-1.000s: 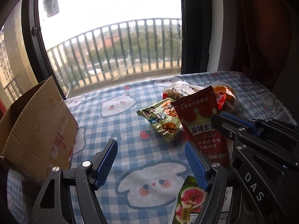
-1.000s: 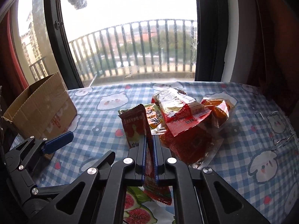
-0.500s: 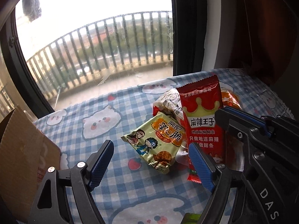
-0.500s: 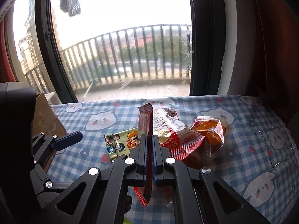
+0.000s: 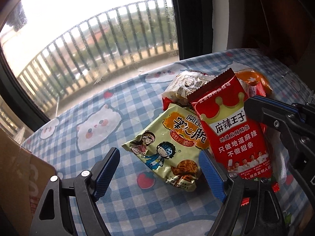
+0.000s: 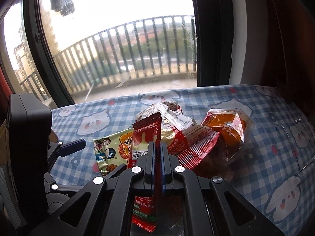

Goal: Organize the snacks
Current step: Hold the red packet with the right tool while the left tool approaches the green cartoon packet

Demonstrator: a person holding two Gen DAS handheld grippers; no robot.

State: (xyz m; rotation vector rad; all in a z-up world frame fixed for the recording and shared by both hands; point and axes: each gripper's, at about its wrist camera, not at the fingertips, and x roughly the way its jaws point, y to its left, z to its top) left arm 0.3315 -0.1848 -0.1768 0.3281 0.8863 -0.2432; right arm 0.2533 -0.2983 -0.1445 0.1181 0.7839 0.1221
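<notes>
Two grippers at work: red packet (image 6: 145, 137) is pinched upright by right gripper (image 6: 157, 157), probably for boxing; left gripper (image 5: 159, 169), just widened, straddles green packet (image 5: 171, 147), nothing gripped.

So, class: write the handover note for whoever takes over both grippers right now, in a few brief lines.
Right gripper: shut on the red spicy-strip packet, held upright.
Left gripper: open, empty, fingers just widened, above the green noodle-snack packet.
Other snacks piled on the checked tablecloth; cardboard box at left.
Done: one packet picked.
Left: pick the green packet, likely box everything.
</notes>
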